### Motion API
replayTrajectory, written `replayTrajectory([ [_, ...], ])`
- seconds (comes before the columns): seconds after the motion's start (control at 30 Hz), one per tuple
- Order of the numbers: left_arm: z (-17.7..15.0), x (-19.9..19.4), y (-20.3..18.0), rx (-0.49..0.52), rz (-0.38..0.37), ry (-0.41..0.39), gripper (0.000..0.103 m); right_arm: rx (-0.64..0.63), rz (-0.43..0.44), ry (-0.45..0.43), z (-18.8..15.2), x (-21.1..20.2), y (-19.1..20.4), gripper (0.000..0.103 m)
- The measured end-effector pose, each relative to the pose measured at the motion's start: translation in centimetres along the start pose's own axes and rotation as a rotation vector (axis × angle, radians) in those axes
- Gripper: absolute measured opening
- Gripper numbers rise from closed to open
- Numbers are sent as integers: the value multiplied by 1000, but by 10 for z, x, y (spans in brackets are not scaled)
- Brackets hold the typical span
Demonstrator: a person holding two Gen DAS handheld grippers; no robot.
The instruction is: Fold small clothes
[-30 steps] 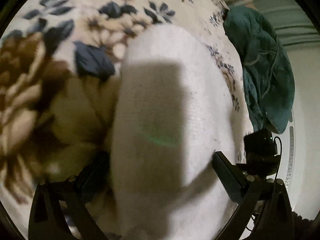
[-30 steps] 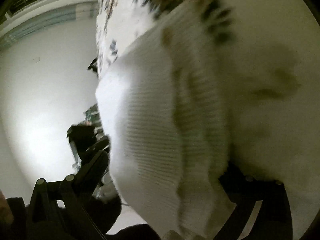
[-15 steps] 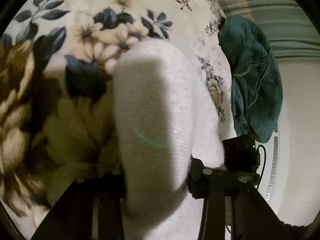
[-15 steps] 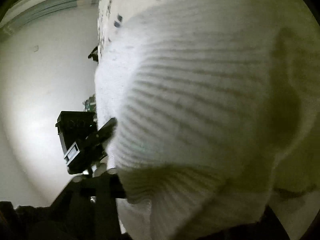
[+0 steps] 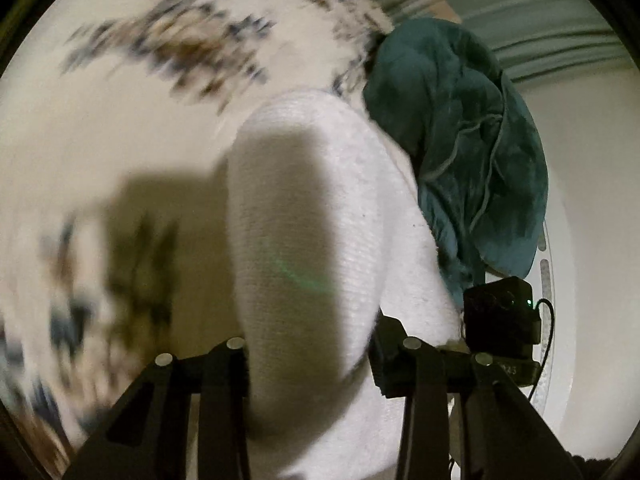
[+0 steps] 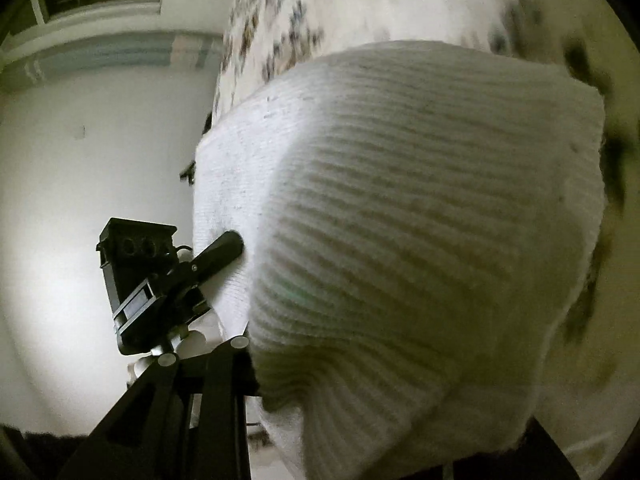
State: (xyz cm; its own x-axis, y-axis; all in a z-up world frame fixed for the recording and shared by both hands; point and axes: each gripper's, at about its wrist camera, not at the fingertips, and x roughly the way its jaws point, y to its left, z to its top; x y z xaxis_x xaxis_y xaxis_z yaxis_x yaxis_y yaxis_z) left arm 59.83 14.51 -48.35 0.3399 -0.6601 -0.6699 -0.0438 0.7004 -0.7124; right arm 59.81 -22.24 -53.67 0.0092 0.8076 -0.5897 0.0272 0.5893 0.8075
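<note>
A white ribbed knit garment (image 5: 312,200) hangs lifted above the floral bedspread (image 5: 120,128). My left gripper (image 5: 310,344) is shut on one bunched edge of it, and the cloth runs down between the black fingers (image 5: 236,348). In the right wrist view the same garment (image 6: 420,200) fills most of the picture. My right gripper (image 6: 352,368) has its jaws closing on the knit, which is pinched between them. Its right finger is hidden under the fabric. The left gripper's finger (image 6: 224,250) shows pressed into the garment's far edge.
A dark green cloth (image 5: 460,140) lies crumpled on the bedspread's far right edge. A pale wall (image 6: 80,160) and a curtain (image 5: 540,12) lie beyond the bed. The right gripper's black camera block (image 5: 500,316) sits close beside my left fingers.
Both grippers went from wide open around the garment to closed on it. They then rose, lifting the knit off the bedspread, and the view swung so the pattern is blurred.
</note>
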Motion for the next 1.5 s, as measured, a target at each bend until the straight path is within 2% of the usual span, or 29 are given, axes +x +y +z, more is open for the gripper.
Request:
replayTrajectory([
  [0.13,69,29,-8,38,21,13,34,3,-19,-78,64,-15,2,33],
  [0.23,113,57,3,28,67,40,44,8,-55,-101,113,-15,-3,33],
  [0.27,124,67,10,10,89,60,45,4,-83,-91,129,-11,-6,40],
  [0.3,132,78,21,-22,120,84,45,15,-128,-80,142,-10,-13,46],
  [0.33,136,83,26,-33,153,90,45,35,-199,-77,151,-9,-18,55],
  [0.37,136,87,31,-32,193,92,45,48,-281,-81,158,-11,-22,60],
  [0.43,130,86,32,-23,210,75,51,33,-393,-109,161,-26,-32,65],
  [0.47,125,83,29,-11,225,61,65,13,-436,-126,159,-35,-33,72],
  [0.5,117,79,24,15,252,44,80,-8,-484,-144,152,-46,-34,73],
  [0.53,110,75,16,53,295,26,84,-37,-541,-171,141,-56,-30,73],
  [0.57,102,73,9,85,337,11,84,-67,-561,-186,131,-62,-27,73],
  [0.6,94,71,2,116,378,-5,85,-90,-569,-197,117,-55,0,73],
  [0.67,78,72,-5,166,439,-19,87,-119,-567,-198,94,-62,-2,73],
  [0.73,63,76,-3,187,502,-20,87,-119,-589,-190,71,-53,14,73],
  [0.8,58,79,7,165,514,-29,92,-109,-691,-169,51,-49,-7,73],
  [0.9,51,73,14,112,498,-38,95,-60,-739,-133,28,-43,-36,73],
  [0.97,47,66,5,132,535,-55,95,-107,-805,-140,19,-45,-28,74],
  [1.03,41,59,-10,161,578,-70,95,-126,-863,-169,11,-51,-12,76],
  [1.13,30,49,-32,201,661,-79,95,-126,-937,-240,-4,-67,13,103],
  [1.3,6,16,-65,232,721,-101,99,-148,-1034,-346,-35,-87,67,103],
  [1.37,-3,2,-79,243,734,-110,99,-125,-1031,-375,-24,-77,97,103],
  [1.43,-11,-15,-93,254,741,-123,99,-112,-1038,-394,-28,-78,123,103],
  [1.5,-20,-36,-108,258,736,-146,99,-113,-1050,-425,-49,-97,148,103],
])
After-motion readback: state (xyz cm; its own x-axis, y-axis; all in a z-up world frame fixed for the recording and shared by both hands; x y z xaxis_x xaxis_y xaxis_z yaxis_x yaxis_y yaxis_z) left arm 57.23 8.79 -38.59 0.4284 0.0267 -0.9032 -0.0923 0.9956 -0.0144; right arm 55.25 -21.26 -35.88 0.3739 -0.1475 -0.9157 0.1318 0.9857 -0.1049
